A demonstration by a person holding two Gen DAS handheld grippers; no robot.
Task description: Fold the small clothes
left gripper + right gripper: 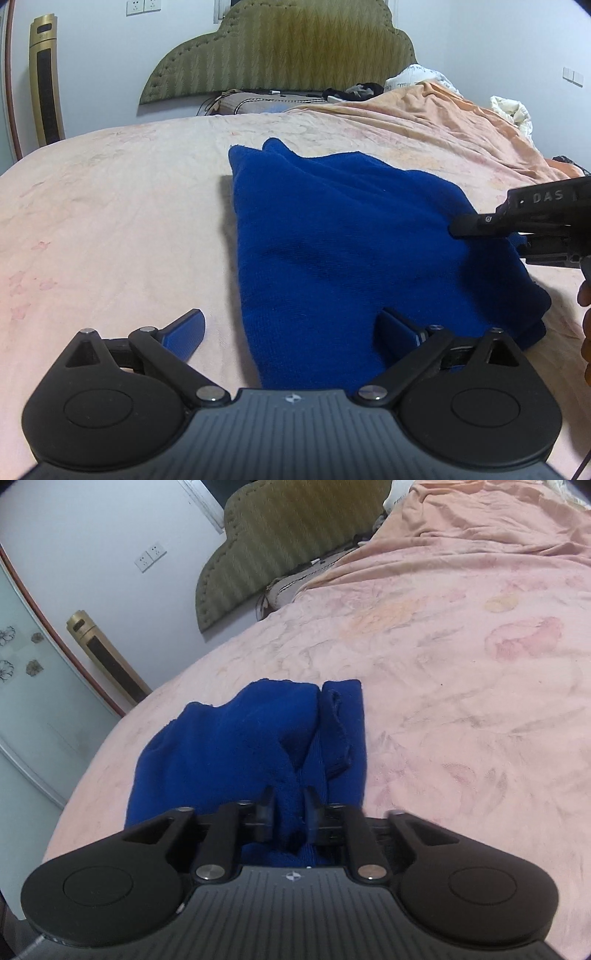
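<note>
A blue knit garment (343, 243) lies partly folded on the pink bed sheet (110, 206). My left gripper (291, 328) is open at the garment's near edge; its right finger rests on the blue cloth, its left finger is over bare sheet. My right gripper (461, 227) reaches in from the right onto the garment's right side. In the right wrist view the right gripper (289, 808) is shut on a bunched fold of the blue garment (229, 738), which spreads out ahead of it on the sheet (461, 701).
A green padded headboard (288, 48) stands at the far end with pillows and dark items below it. A bunched peach blanket (443, 110) and white bedding (511, 110) lie far right. A gold tower fan (44, 77) stands left by the wall.
</note>
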